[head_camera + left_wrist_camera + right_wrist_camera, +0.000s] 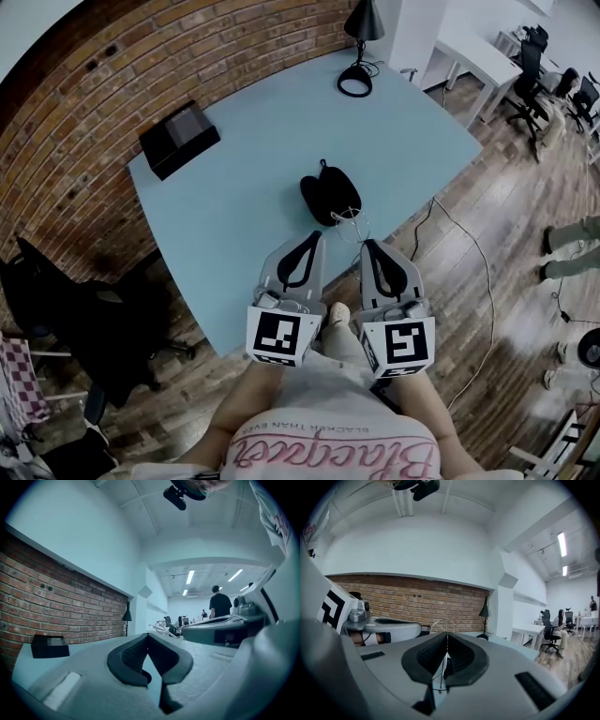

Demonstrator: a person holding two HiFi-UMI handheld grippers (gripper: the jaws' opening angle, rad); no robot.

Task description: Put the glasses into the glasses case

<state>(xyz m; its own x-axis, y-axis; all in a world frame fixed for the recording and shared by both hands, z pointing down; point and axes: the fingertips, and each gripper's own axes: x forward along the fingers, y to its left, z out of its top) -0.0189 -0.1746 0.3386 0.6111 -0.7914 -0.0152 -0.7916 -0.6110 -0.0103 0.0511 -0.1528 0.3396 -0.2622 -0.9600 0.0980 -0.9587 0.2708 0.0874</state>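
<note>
**Table scene: glasses gripped, not yet in the case**

Light-blue table (234,225) set against a brick wall (103,84). Items are listed from nearest to farthest, each placed relative to the glasses case (330,195).

1. **Pose.** Both grippers are held out side by side from the person's torso, on the near side of the case. Their jaws point toward it, and their marker cubes face up toward the head view.
2. **Left gripper** (312,238). It is near-left of the case and apart from it. The jaws are closed tip to tip with nothing between them.
3. **Right gripper** (368,245). It is near-right of the case. The jaws are clamped on a thin wire of the glasses (349,221).
4. **Glasses.** The wire frame sticks out past the jaw tips, at the near edge of the case. Whether it touches the case cannot be told.
5. **Glasses case.** It is black and lies about mid-table. Whether it is open cannot be told.
6. **Beyond the case.** A black box (178,139) stands far-left by the wall, and a lamp (364,21) stands at the far edge.

**Progress (judged).** The grasp is done. The glasses must next be carried over the case, lowered in and released. The free left gripper is placed to steady the case.
</note>
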